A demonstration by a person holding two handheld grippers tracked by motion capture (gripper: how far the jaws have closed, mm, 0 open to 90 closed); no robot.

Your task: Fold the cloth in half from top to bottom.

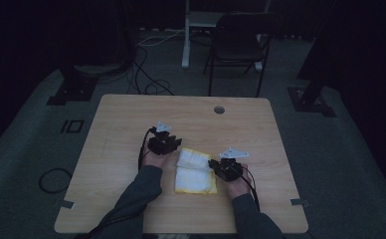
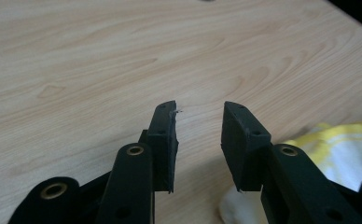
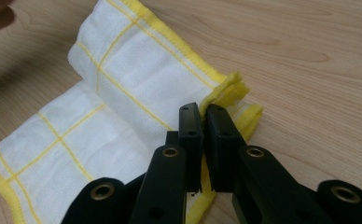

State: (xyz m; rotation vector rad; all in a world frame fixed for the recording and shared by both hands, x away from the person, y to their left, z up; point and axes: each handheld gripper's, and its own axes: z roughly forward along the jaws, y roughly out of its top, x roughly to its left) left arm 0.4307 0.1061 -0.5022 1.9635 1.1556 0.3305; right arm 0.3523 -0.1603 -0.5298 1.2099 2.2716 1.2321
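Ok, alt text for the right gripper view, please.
The right gripper is shut on the yellow-hemmed edge of a folded white cloth with thin yellow grid lines. The cloth lies on a light wooden table.

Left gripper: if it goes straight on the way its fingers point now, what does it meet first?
Probably bare table. The left gripper is open with nothing between its fingers, and ahead lies plain wood. The cloth sits off to the side, behind the line. Depth is hard to judge.
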